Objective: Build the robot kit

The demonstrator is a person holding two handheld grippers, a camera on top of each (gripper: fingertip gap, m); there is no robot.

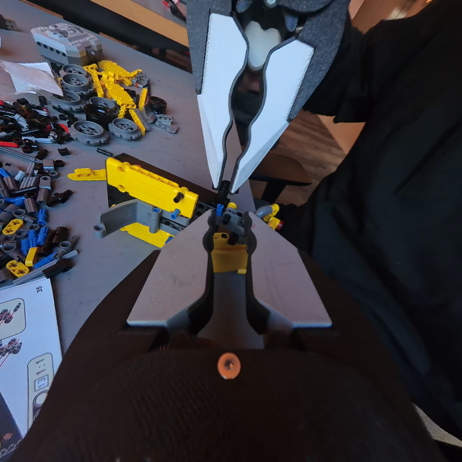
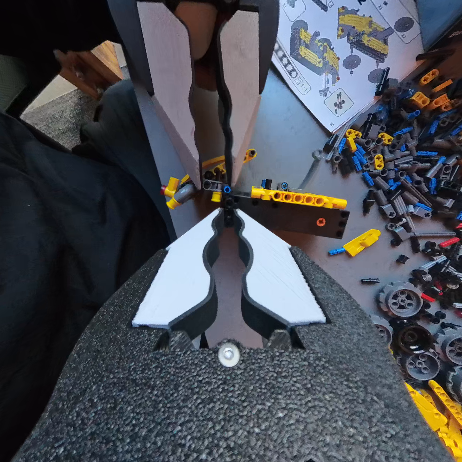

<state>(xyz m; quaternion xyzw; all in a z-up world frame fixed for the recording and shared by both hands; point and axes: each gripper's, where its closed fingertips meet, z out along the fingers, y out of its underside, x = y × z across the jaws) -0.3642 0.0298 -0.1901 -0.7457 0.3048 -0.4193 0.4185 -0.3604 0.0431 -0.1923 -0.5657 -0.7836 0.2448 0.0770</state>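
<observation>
Dark woven housing with an orange screw fills the bottom of the left wrist view; from it the left hand-held gripper reaches up-frame, its smooth pale wedge fingers lined with wavy black rubber, closed on a small grey-and-yellow sub-assembly of beams and pins at frame centre. Facing it from the top, the right hand-held gripper, white ribbed fingers on a speckled grey body, is pinched shut on a short black connector piece, whose lower end sits just at a blue pin standing on the sub-assembly. Judgement: a joining step is in hand, connector meeting pin; seating it would call for straight alignment and firm counter-hold from the left. Right wrist view shows the same meeting: black connector piece between white fingertips, blue pin just above. Left of centre lies a larger yellow, grey and black partial build on the grey matte table. Upper left: grey hubs, black tyres, yellow holed beams. Lower left: printed instruction booklet. All parts hard glossy plastic.
</observation>
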